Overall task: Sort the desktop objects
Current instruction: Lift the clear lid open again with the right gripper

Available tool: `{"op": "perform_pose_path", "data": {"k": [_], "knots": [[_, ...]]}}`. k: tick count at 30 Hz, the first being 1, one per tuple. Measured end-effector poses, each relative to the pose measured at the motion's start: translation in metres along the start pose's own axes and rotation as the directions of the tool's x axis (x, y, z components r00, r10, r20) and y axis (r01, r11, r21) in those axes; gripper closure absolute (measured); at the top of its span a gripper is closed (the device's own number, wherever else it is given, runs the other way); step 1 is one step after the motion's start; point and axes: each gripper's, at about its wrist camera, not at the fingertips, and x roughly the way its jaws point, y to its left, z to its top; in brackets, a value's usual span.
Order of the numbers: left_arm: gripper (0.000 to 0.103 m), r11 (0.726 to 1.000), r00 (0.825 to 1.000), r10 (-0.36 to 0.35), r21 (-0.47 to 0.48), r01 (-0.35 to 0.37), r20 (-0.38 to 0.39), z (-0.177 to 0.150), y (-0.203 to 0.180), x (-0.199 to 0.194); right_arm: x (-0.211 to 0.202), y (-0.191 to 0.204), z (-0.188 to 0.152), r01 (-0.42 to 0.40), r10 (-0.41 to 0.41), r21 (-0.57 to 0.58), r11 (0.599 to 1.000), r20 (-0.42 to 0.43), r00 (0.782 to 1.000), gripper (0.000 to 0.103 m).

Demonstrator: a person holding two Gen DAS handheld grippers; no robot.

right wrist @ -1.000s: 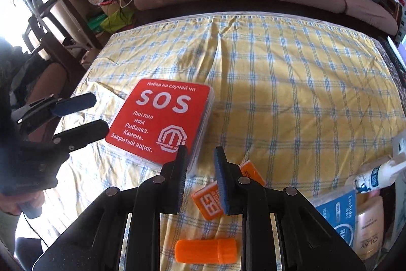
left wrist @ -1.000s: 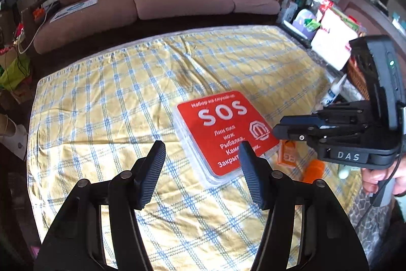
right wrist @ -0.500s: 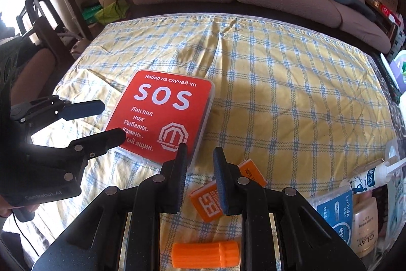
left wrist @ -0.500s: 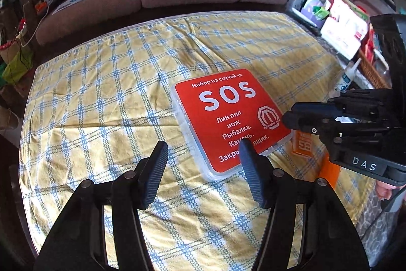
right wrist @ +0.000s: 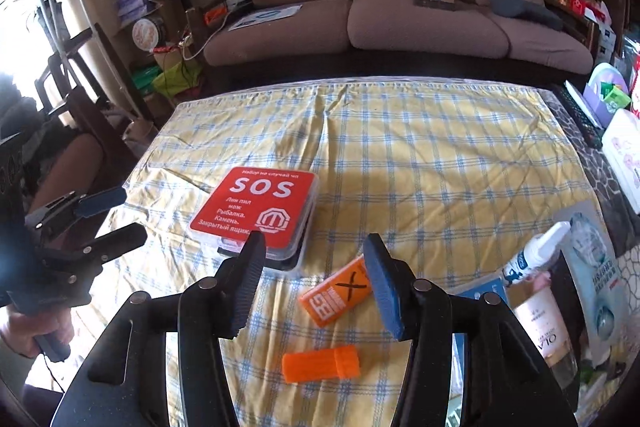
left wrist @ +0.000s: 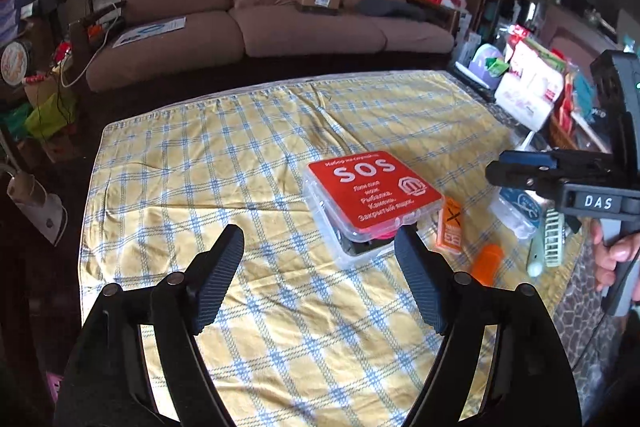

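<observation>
Clear SOS box (right wrist: 256, 215), red lid shut, contents indistinct, on checked tablecloth (right wrist: 420, 155)

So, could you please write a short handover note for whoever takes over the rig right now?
Left gripper: jaws open, empty, above the checked cloth short of the SOS box.
Right gripper: jaws open, empty, above the flat orange pack.
SOS box lies mid-table, lid on. The pack sits to its right; the orange cylinder nearer the table edge. A white bottle and other toiletries lie at the right edge.
Done: nothing visibly sorted.
Left: pick up and sort everything; the orange pack looks the likeliest first grab.
</observation>
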Motion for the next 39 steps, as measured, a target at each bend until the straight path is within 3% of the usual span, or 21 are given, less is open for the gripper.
{"op": "perform_pose_path", "data": {"k": [2, 6, 10, 23, 26, 35, 39], "knots": [[0.028, 1.000, 0.998, 0.013, 0.024, -0.012, -0.057, -0.003, -0.002, 0.010, 0.015, -0.001, -0.005, -0.003, 0.004, 0.011, 1.000, -0.085, 0.996, 0.046], [0.034, 0.995, 0.994, 0.032, 0.094, -0.022, -0.104, -0.008, -0.016, 0.031, 0.040, 0.006, -0.014, -0.061, 0.061, 0.006, 0.998, -0.139, 0.988, 0.049], [0.036, 0.990, 0.995, 0.037, 0.139, -0.023, -0.095, -0.009, -0.027, 0.043, 0.051, 0.015, -0.011, -0.093, 0.093, 0.004, 0.996, -0.125, 0.988, 0.054], [0.036, 0.995, 0.996, 0.004, 0.097, 0.005, -0.091, -0.015, -0.033, 0.069, 0.053, 0.025, 0.006, -0.114, 0.112, -0.022, 0.993, -0.073, 0.991, 0.060], [0.036, 0.995, 0.996, -0.003, 0.094, 0.012, -0.088, -0.014, -0.034, 0.069, 0.052, 0.026, 0.010, -0.116, 0.114, -0.021, 0.993, -0.068, 0.991, 0.066], [0.036, 0.998, 0.997, -0.017, 0.062, 0.023, -0.082, -0.012, -0.028, 0.066, 0.050, 0.024, 0.007, -0.119, 0.119, 0.008, 0.993, -0.077, 0.990, 0.064], [0.036, 0.999, 0.997, -0.021, 0.035, 0.023, -0.069, -0.012, -0.023, 0.063, 0.048, 0.016, -0.009, -0.160, 0.164, 0.058, 0.985, -0.075, 0.984, 0.061]]}}
